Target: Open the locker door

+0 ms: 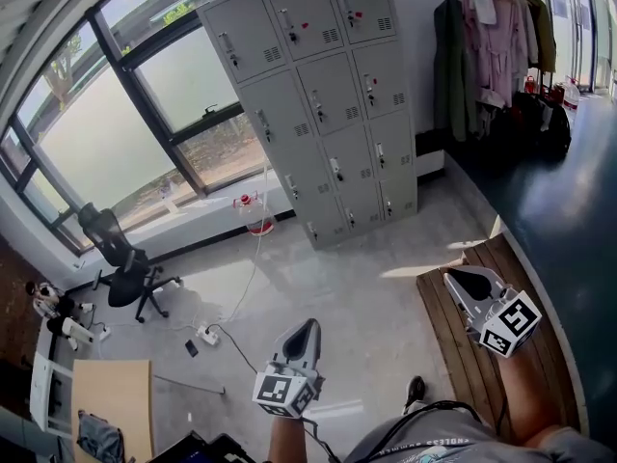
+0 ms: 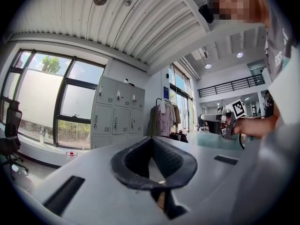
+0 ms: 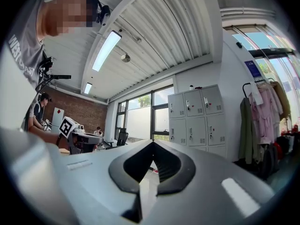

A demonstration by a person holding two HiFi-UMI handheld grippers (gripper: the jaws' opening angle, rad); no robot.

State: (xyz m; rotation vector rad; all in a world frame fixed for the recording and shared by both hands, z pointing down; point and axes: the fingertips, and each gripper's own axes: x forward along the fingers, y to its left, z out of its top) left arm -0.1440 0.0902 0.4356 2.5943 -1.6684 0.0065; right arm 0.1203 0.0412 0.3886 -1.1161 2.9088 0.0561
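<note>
My left claw is pressed together with nothing between its jaws, and the left gripper view shows only bare floor and room beyond its tips. My right claw is just as closed and just as empty. Both point level into the room.

The locker bank stands against the far wall, past a wide stretch of bare floor, between the big window and the clothes rack. It is well apart from both claws, so no door is within reach yet. All the doors I can see look shut.

The lockers lie ahead of me and a little to the left. My left claw sits closer to a straight line toward them, while my right claw is off to the side, above the wooden platform. I judge neither arm clearly nearer.

Each door is an upright panel with its latch near the left edge, so I expect the hinges to be on the right. A claw would need to arrive at the latch side. Which door is meant, I cannot tell.
</note>
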